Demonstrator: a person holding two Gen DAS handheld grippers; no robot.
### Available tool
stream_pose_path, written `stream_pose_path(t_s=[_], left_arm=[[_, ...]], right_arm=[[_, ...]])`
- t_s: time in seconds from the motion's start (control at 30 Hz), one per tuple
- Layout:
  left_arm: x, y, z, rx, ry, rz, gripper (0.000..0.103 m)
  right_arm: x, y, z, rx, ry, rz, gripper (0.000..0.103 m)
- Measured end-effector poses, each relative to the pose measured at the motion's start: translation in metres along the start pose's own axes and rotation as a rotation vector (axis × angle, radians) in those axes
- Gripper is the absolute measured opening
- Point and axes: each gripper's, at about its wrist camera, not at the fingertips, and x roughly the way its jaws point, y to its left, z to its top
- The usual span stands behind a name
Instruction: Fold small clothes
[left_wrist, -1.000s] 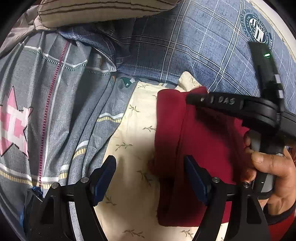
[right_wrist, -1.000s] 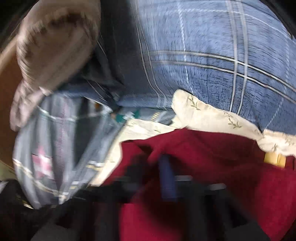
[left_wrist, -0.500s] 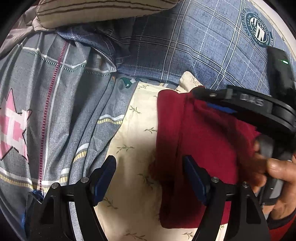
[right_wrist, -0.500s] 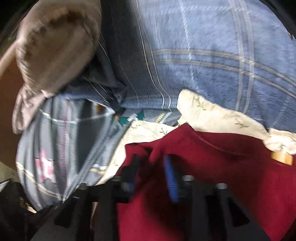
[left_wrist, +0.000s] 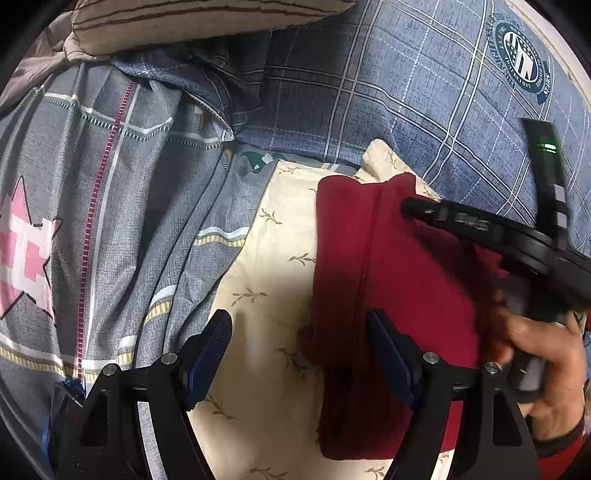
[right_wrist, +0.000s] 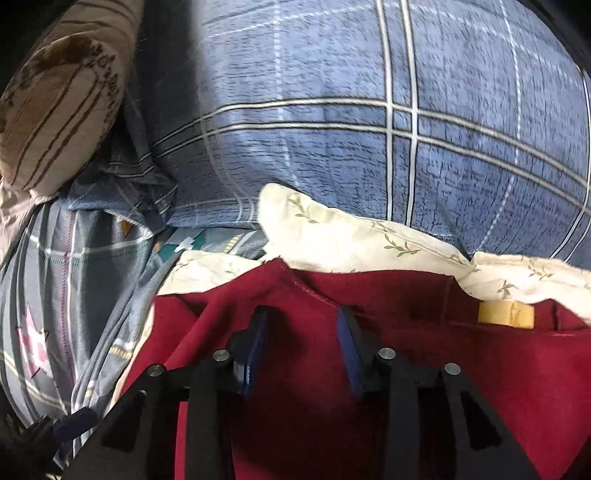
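Note:
A dark red garment (left_wrist: 402, 291) lies folded lengthwise on a cream leaf-print cloth (left_wrist: 266, 266). My left gripper (left_wrist: 299, 332) is open and empty, low over the garment's left edge, one finger over the cream cloth and one over the red fabric. My right gripper (right_wrist: 301, 325) hovers over the red garment (right_wrist: 369, 406) near its far edge, jaws parted, nothing between them. It also shows in the left wrist view (left_wrist: 410, 206), reaching in from the right over the garment. A yellow tag (right_wrist: 506, 314) sits at the garment's far right.
A grey patterned quilt with a pink star (left_wrist: 92, 221) lies bunched to the left. A blue plaid pillow (left_wrist: 406, 92) lies behind the garment. A striped beige pillow (left_wrist: 177, 18) sits at the back left. The person's hand (left_wrist: 546, 362) holds the right gripper.
The right gripper has opened wider and moved over the garment's far edge. The fabric now lies flatter. The left gripper has stayed in place.

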Motion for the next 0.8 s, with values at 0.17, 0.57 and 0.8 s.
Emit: stream_pose_path(t_s=[0.17, 0.57, 0.8], left_arm=[[0.0, 0.002, 0.0, -0.006, 0.007, -0.013, 0.075], [-0.004, 0.008, -0.007, -0.012, 0.036, -0.053, 0.075], [0.005, 0.004, -0.005, -0.031, 0.047, -0.078, 0.077]], right_arm=[[-0.015, -0.01, -0.008, 0.035, -0.027, 0.029, 0.051], [0.012, 0.055, 0.0, 0.003, 0.146, 0.158, 0.084], [0.002, 0.053, -0.006, -0.07, 0.06, 0.108, 0.023]])
